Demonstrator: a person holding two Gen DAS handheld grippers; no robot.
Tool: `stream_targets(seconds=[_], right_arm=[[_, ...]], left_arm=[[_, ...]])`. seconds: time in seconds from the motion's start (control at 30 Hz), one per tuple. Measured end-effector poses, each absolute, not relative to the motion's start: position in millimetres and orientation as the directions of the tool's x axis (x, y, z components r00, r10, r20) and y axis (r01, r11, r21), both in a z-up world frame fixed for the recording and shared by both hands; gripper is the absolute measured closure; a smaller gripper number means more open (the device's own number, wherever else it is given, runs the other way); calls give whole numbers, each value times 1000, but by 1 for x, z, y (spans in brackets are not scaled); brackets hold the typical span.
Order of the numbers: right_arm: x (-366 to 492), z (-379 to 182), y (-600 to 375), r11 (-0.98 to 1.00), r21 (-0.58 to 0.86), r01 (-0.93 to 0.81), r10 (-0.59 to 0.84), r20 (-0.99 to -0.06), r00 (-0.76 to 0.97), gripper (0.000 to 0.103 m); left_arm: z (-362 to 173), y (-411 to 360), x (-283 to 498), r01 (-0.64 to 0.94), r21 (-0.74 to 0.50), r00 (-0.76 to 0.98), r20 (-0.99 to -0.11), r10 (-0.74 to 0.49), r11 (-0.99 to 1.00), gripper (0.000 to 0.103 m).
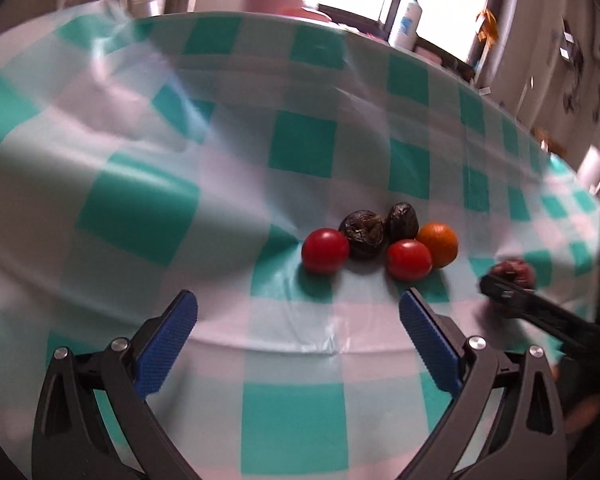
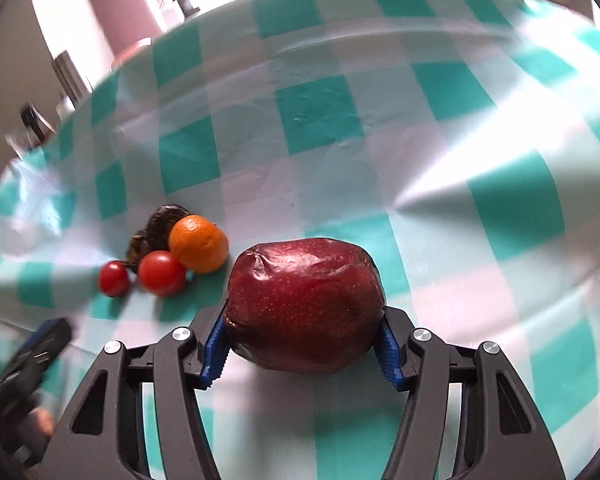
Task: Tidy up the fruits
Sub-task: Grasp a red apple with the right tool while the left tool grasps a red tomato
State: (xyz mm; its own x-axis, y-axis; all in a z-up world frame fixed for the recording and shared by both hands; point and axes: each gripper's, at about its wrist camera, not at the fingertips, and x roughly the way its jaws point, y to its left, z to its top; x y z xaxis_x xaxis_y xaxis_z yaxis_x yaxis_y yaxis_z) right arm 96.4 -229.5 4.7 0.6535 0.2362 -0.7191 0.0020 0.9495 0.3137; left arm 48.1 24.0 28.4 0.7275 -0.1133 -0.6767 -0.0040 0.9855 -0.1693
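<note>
A wrinkled dark red apple (image 2: 304, 304) sits between the blue pads of my right gripper (image 2: 302, 322), which is shut on it just above the checked cloth. In the left wrist view the same apple (image 1: 514, 270) shows at the right edge behind a black finger. My left gripper (image 1: 298, 300) is open with nothing between its fingers, a short way in front of a fruit cluster. The cluster holds two red tomatoes (image 1: 325, 250) (image 1: 409, 260), an orange (image 1: 438, 244) and two dark shrivelled fruits (image 1: 362, 234) (image 1: 402, 222). The orange (image 2: 198, 244) lies left of the held apple.
A teal and white checked tablecloth (image 1: 300, 148) with folds covers the table. A white bottle (image 1: 407, 22) stands beyond the far edge by a bright window. The other gripper's finger (image 2: 48, 336) shows at the lower left of the right wrist view.
</note>
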Motion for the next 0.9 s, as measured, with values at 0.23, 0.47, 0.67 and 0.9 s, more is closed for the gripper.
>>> stream_targets(seconds=[0.23, 0.47, 0.67, 0.9], right_arm=[[78, 3, -240, 917, 398, -11, 305, -684, 663, 43], [76, 1, -237, 914, 406, -15, 313, -681, 662, 43], [76, 0, -237, 908, 419, -17, 323, -673, 665, 43], [73, -1, -243, 898, 439, -14, 333, -659, 674, 43]], left_arm=[[18, 0, 97, 52, -28, 658, -751, -55, 998, 13], [10, -15, 124, 117, 20, 635, -770, -60, 993, 28], [12, 4, 105, 125, -95, 642, -751, -153, 988, 70], [31, 30, 50, 8, -125, 734, -673, -91, 992, 70]])
